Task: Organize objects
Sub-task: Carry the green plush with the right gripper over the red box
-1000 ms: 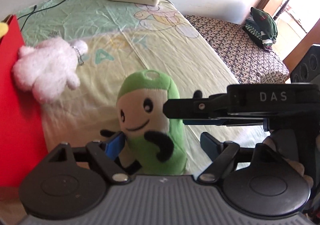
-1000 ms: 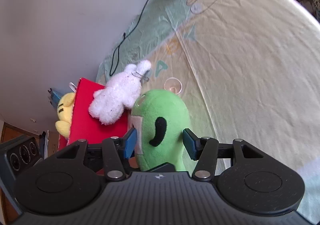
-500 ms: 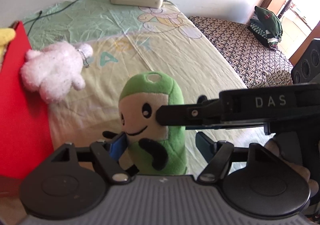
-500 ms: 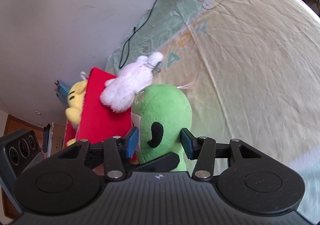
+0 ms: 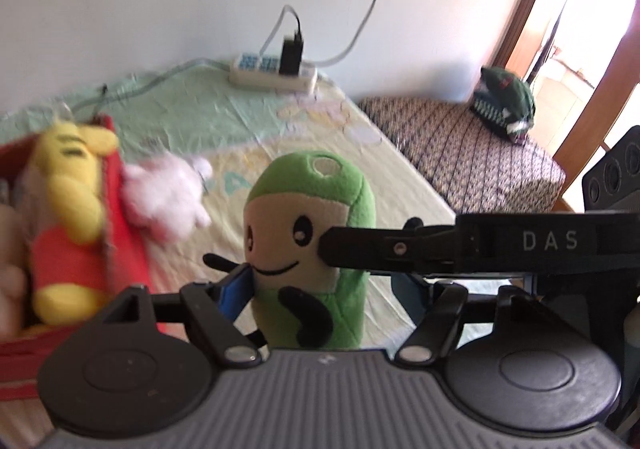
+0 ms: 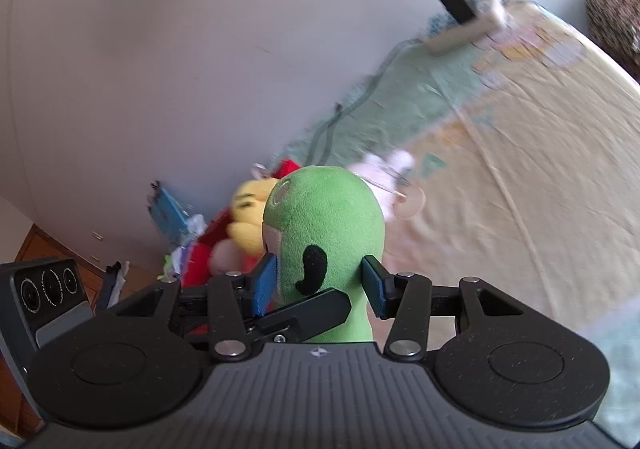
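A green plush (image 5: 312,193) with a beige smiling face and black arms hangs above the yellow bedsheet (image 5: 400,185). My left gripper (image 5: 320,289) is shut on its lower body from the front, blue pads at its two sides. From the right, my right gripper (image 6: 320,283) is shut on the same green plush (image 6: 324,209); one of its fingers (image 5: 400,249) crosses the face. To the left stands a red box (image 5: 120,217) holding a yellow plush (image 5: 68,209). A fluffy white plush (image 5: 168,197) lies against the box's outer wall.
A white power strip (image 5: 272,79) with a black charger and cables lies at the bed's far edge by the wall. A dark green toy (image 5: 508,101) rests on a patterned mattress (image 5: 460,145) at the right. A clear ring (image 6: 410,205) lies on the sheet.
Both grippers narrowed onto the green plush, then rose with it. The views tilted up, so more wall shows and the inside of the red box with the yellow plush came into sight.
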`<state>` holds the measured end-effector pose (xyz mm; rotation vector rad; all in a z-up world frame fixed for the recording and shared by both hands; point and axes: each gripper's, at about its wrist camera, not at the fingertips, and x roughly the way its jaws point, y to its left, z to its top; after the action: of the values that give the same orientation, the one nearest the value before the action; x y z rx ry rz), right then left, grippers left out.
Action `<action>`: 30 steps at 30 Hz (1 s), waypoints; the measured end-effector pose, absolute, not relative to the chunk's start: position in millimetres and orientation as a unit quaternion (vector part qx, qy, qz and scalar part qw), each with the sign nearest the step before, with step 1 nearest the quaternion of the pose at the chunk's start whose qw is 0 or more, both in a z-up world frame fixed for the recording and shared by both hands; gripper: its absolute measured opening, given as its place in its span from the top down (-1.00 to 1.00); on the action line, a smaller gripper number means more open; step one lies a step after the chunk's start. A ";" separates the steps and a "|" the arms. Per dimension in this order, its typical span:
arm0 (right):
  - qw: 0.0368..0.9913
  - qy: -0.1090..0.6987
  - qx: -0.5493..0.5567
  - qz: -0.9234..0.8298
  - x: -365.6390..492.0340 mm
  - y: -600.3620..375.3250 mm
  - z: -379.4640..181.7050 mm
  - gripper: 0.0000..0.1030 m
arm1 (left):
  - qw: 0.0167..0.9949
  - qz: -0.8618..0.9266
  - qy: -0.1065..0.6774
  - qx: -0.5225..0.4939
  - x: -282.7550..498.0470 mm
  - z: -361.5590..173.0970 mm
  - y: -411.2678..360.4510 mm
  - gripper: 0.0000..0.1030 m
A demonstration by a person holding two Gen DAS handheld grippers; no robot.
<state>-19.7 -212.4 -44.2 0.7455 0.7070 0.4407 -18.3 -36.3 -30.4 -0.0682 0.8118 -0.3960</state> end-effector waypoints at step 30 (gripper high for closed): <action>0.844 0.291 0.280 0.352 67.2 18.0 -4.6 0.04 | 0.954 -0.040 0.289 -0.063 -56.9 21.3 198.9 -0.43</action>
<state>67.2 18.0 -4.6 0.5920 0.6147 0.7430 -56.9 198.9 21.3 -0.1285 0.5870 -0.0809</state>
